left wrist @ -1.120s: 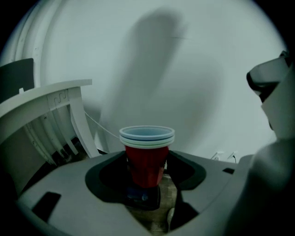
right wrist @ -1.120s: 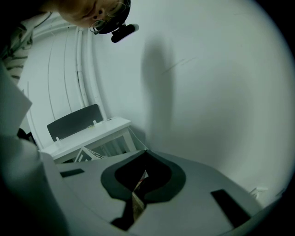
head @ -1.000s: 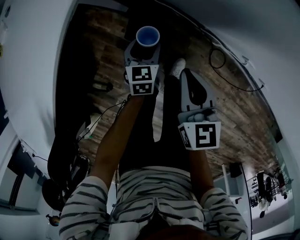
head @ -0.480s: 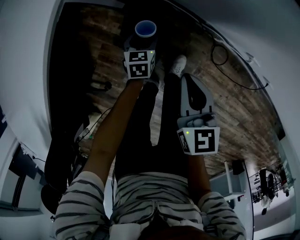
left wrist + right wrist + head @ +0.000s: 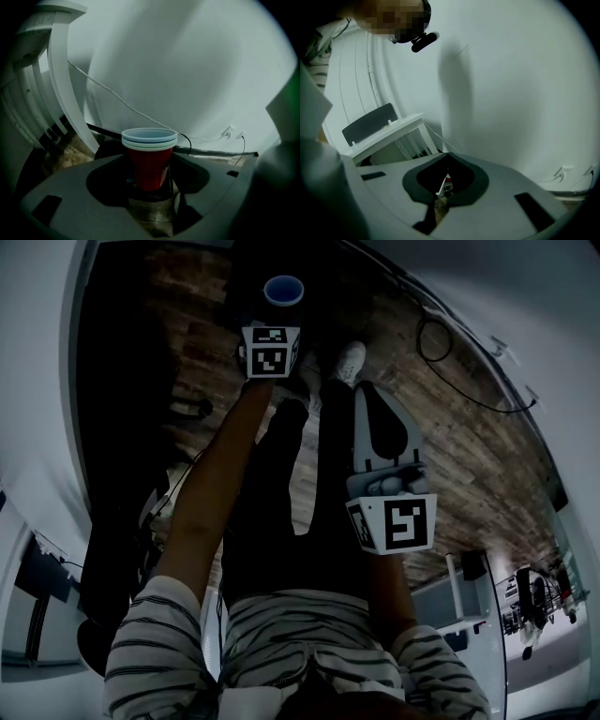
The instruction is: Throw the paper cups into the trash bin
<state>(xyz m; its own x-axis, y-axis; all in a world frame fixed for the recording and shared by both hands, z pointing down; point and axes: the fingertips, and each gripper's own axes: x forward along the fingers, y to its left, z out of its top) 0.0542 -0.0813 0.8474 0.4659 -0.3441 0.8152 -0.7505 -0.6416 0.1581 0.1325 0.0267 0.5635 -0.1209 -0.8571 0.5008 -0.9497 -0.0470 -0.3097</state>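
Note:
A stack of red paper cups [image 5: 149,159] with pale rims stands upright between the jaws of my left gripper [image 5: 150,185], which is shut on its lower part. From the head view the stack's blue inside [image 5: 283,290] shows at the top, just past the left gripper [image 5: 279,317], held far out over the dark floor. My right gripper [image 5: 364,395] hangs lower and to the right, its jaws pressed together with nothing between them; in its own view the right gripper [image 5: 444,182] points at a white wall. No trash bin can be made out in these dim frames.
Dark wood floor [image 5: 450,446] runs under both arms, with a looped black cable [image 5: 436,348] at the right. A white shoe [image 5: 351,360] shows between the grippers. White walls curve round both sides. A white desk [image 5: 386,131] stands left; wall sockets [image 5: 232,132] with cords sit low.
My left arm has stretched further forward, carrying the cup stack away from the body and up the head view. The right gripper has barely shifted.

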